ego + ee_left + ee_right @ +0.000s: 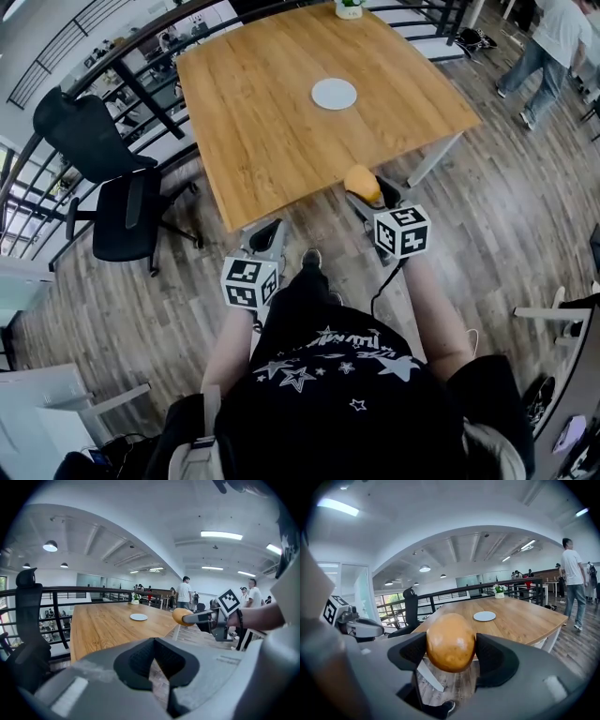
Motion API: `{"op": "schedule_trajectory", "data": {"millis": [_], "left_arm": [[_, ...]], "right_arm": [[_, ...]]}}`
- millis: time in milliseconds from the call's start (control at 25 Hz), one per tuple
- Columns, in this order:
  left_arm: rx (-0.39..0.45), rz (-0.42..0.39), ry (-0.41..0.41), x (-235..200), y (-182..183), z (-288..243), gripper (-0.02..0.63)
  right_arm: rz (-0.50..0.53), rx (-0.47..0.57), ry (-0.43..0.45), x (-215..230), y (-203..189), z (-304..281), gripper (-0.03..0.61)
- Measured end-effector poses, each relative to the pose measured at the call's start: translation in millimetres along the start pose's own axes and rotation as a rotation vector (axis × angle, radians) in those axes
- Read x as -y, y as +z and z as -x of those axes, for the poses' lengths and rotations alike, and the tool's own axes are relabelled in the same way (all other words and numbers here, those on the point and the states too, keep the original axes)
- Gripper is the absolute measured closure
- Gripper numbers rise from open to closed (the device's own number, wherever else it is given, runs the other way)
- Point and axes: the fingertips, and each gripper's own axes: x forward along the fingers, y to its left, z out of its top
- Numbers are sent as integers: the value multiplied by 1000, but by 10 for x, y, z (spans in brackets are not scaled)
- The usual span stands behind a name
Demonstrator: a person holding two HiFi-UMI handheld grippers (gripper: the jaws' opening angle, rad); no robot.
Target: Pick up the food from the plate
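The food is a round golden-brown piece (362, 182), held in the air just off the near edge of the wooden table (272, 122). My right gripper (367, 192) is shut on it, and its black pads (494, 658) press both sides of the food (450, 642). The white plate (335, 94) lies bare on the far half of the table. Lower and to the left, over the floor, my left gripper (266, 236) is shut with nothing in it, its tips meeting (154, 641). In the left gripper view the food (180, 617) and the plate (138, 617) both show.
A black office chair (112, 187) stands left of the table by a dark railing (103, 75). A small potted plant (349, 7) sits at the table's far edge. A person (553, 47) walks at the far right. Wood floor lies under me.
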Motion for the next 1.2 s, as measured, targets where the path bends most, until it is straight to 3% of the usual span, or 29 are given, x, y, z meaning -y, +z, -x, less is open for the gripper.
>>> {"op": "schedule_trajectory", "data": {"millis": [520, 1200], "left_arm": [[19, 17, 1, -78, -56, 219, 612], [-1, 45, -38, -401, -394, 927, 612]], "right_arm": [[-3, 30, -15, -185, -6, 84, 245], [-19, 30, -38, -1033, -183, 102, 246]]}}
